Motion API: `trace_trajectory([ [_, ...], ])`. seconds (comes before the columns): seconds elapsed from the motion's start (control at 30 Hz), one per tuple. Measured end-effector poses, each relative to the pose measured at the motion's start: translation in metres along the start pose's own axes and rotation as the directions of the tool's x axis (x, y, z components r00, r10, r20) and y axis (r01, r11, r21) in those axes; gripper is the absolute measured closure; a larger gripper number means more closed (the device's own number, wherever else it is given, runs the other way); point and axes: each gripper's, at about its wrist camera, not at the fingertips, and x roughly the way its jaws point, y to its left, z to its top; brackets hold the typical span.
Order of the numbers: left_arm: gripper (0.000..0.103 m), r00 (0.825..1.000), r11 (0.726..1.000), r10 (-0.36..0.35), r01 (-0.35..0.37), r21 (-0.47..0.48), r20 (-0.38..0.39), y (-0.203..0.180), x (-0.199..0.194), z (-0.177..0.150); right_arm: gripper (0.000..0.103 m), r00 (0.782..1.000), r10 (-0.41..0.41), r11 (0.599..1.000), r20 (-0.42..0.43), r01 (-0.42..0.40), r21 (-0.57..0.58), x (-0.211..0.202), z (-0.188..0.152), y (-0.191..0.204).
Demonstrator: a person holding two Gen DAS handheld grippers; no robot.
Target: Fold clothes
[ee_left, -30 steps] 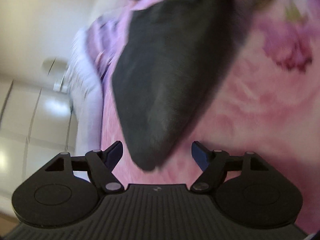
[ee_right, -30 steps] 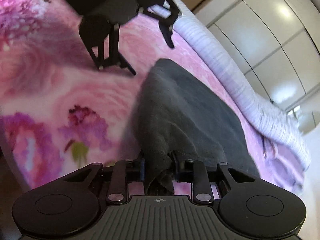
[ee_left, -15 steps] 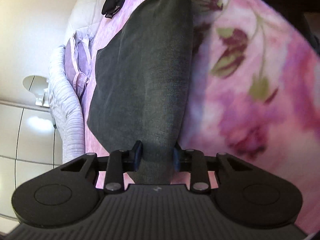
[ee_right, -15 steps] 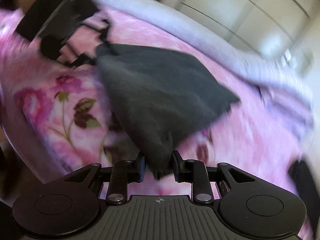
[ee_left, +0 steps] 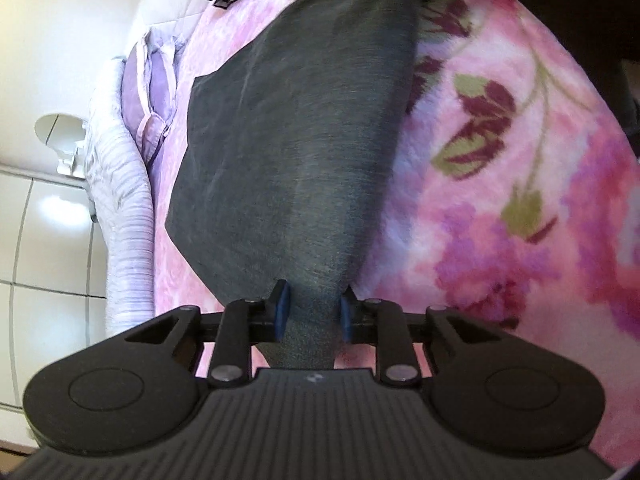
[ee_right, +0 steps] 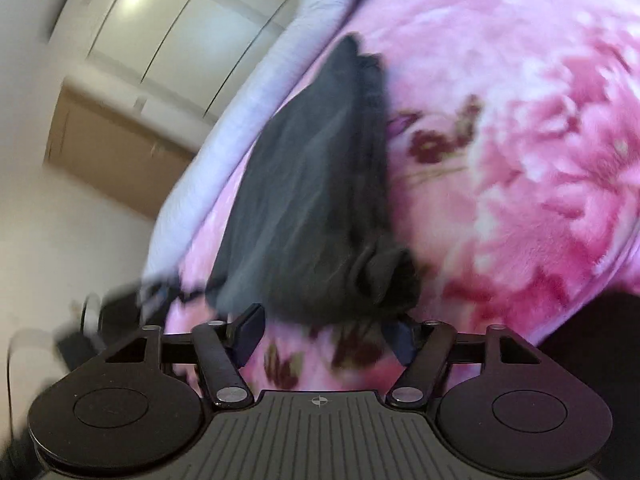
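**Left holds a corner, right lets go**

My left hand-held gripper (ee_left: 311,312) has just closed on a corner of the dark grey garment (ee_left: 304,128), which stretches lengthwise straight ahead over the pink floral bed cover (ee_left: 500,184). My right hand-held gripper (ee_right: 322,330) has been opening; through the blur its pads seem clear of the bunched end lying just ahead.

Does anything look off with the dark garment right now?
Only the left gripper pinches the dark garment. The right gripper has just been opening, jaws apart; the cloth's near end lies bunched on the pink blanket.
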Motion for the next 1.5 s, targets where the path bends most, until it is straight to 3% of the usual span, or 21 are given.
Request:
trace_trajectory([
  [0.1, 0.091, 0.999, 1.000, -0.018, 0.018, 0.003, 0.031, -0.011, -0.017, 0.017, 0.085, 0.998, -0.007, 0.999, 0.060, 0.005, 0.032, -0.010, 0.019, -0.005],
  [0.2, 0.093, 0.994, 0.999, -0.047, 0.048, -0.011, 0.101, -0.020, -0.033, 0.051, 0.086, 0.991, -0.050, 0.998, 0.126, 0.056, -0.042, -0.032, 0.051, -0.008],
  [0.37, 0.093, 0.965, 0.987, -0.089, 0.118, -0.105, 0.245, -0.011, -0.030, 0.128, 0.086, 0.963, -0.140, 0.988, 0.229, 0.151, -0.032, -0.047, 0.122, -0.040],
  [0.47, 0.091, 0.948, 0.972, -0.120, 0.172, -0.159, 0.294, -0.001, -0.025, 0.142, 0.085, 0.954, -0.169, 0.985, 0.248, 0.175, -0.001, -0.044, 0.138, -0.058],
  [0.53, 0.089, 0.936, 0.956, -0.138, 0.212, -0.203, 0.323, 0.008, -0.032, 0.130, 0.082, 0.950, -0.179, 0.983, 0.256, 0.180, 0.019, -0.044, 0.133, -0.061],
  [0.63, 0.072, 0.918, 0.923, -0.141, 0.257, -0.286, 0.371, 0.026, -0.047, 0.096, 0.063, 0.933, -0.217, 0.972, 0.288, 0.233, -0.020, -0.050, 0.111, -0.047],
  [0.7, 0.070, 0.927, 0.921, -0.089, 0.216, -0.325, 0.364, 0.032, -0.057, 0.066, 0.058, 0.938, -0.202, 0.973, 0.283, 0.225, -0.049, -0.055, 0.088, -0.041],
  [0.83, 0.069, 0.967, 0.927, 0.005, 0.091, -0.363, 0.254, 0.057, -0.040, 0.012, 0.041, 0.960, -0.135, 0.987, 0.244, 0.152, -0.054, -0.047, 0.045, -0.028],
  [0.93, 0.064, 0.980, 0.943, 0.054, 0.013, -0.331, 0.190, 0.074, -0.014, -0.005, 0.037, 0.959, -0.116, 0.993, 0.258, 0.112, 0.033, -0.034, 0.031, -0.028],
  [1.03, 0.054, 0.977, 0.966, 0.101, -0.051, -0.254, 0.187, 0.086, 0.008, -0.010, 0.037, 0.936, -0.149, 0.985, 0.318, 0.113, 0.129, -0.025, 0.033, -0.033],
  [1.1, 0.053, 0.974, 0.975, 0.112, -0.069, -0.211, 0.195, 0.091, 0.023, -0.011, 0.038, 0.913, -0.179, 0.976, 0.367, 0.118, 0.184, -0.023, 0.038, -0.037],
  [1.17, 0.050, 0.976, 0.980, 0.091, -0.053, -0.194, 0.196, 0.097, 0.041, -0.012, 0.060, 0.894, -0.206, 0.967, 0.399, 0.123, 0.224, -0.022, 0.047, -0.042],
  [1.23, 0.050, 0.981, 0.981, 0.056, -0.019, -0.194, 0.188, 0.101, 0.057, -0.011, 0.086, 0.906, -0.200, 0.966, 0.373, 0.119, 0.231, -0.020, 0.067, -0.049],
  [1.3, 0.051, 0.980, 0.977, 0.019, 0.024, -0.212, 0.199, 0.102, 0.066, -0.012, 0.090, 0.916, -0.195, 0.966, 0.350, 0.117, 0.232, -0.019, 0.088, -0.057],
  [1.4, 0.051, 0.966, 0.965, -0.016, 0.083, -0.250, 0.257, 0.100, 0.059, -0.011, 0.092, 0.904, -0.225, 0.970, 0.363, 0.171, 0.173, -0.024, 0.134, -0.066],
  [1.5, 0.050, 0.965, 0.975, -0.021, 0.077, -0.208, 0.260, 0.088, 0.058, -0.006, 0.092, 0.912, -0.252, 0.965, 0.324, 0.214, 0.150, -0.015, 0.179, -0.083],
])
